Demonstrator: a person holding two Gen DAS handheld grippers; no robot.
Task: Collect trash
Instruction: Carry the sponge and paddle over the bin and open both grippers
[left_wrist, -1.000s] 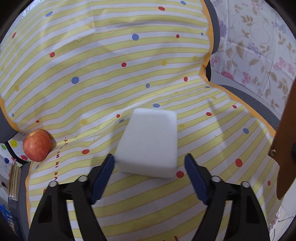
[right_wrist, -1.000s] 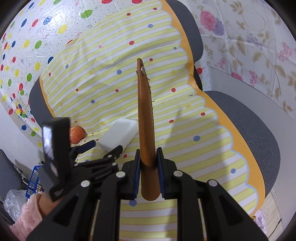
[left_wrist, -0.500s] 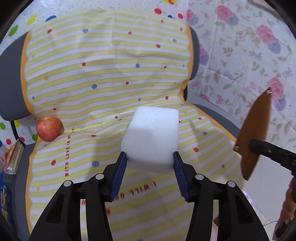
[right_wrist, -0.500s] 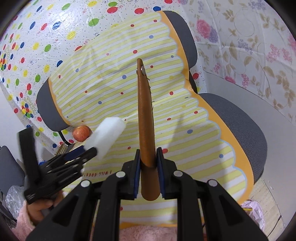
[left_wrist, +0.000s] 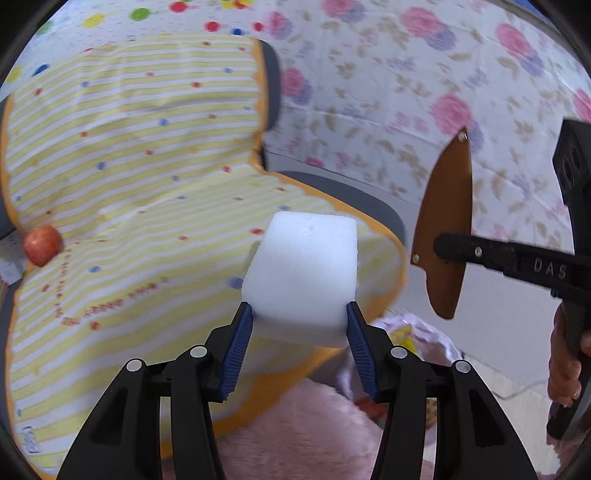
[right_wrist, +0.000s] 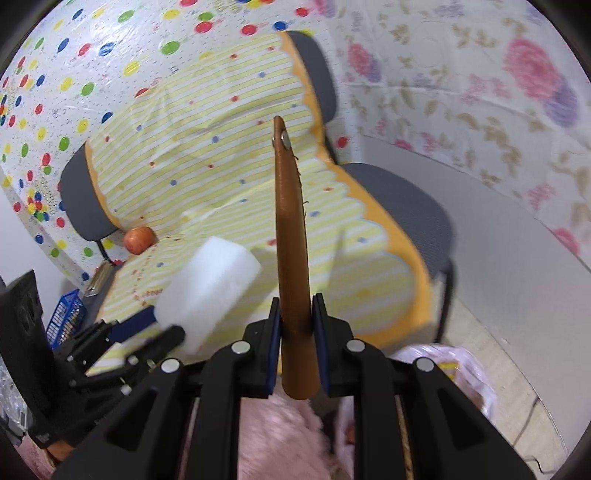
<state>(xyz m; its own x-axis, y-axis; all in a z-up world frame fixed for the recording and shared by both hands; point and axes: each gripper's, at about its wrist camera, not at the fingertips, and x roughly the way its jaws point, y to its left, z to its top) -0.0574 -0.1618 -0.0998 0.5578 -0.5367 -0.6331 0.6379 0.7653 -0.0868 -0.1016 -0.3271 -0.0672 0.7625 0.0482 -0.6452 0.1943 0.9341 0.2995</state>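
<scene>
Between the blue pads of the left hand-held gripper (left_wrist: 299, 325) sits a white foam block (left_wrist: 301, 277), pinched at its near end, its long axis running forward along the fingers and its far end free in the air above the front edge of the chair seat. Those jaws have just been closing, and the pads now press both flanks of the block. Below and just beyond it, past a pink fluffy surface in the foreground, a pale plastic bag (left_wrist: 410, 332) lies on the floor, down and to the right of the block; I judge this the place for the trash, though its mouth is not clearly shown. The right hand-held gripper (right_wrist: 295, 332) is clamped nearly closed on a flat brown leaf-shaped piece (right_wrist: 291, 236), which stands edge-on, pointing up and away. From this side the bag (right_wrist: 454, 373) lies low and right, seemingly nearer the right hand than the left. Farther off, an apple (left_wrist: 41, 245) rests at the back of the striped chair cover (left_wrist: 129, 155), well apart from both hands.
</scene>
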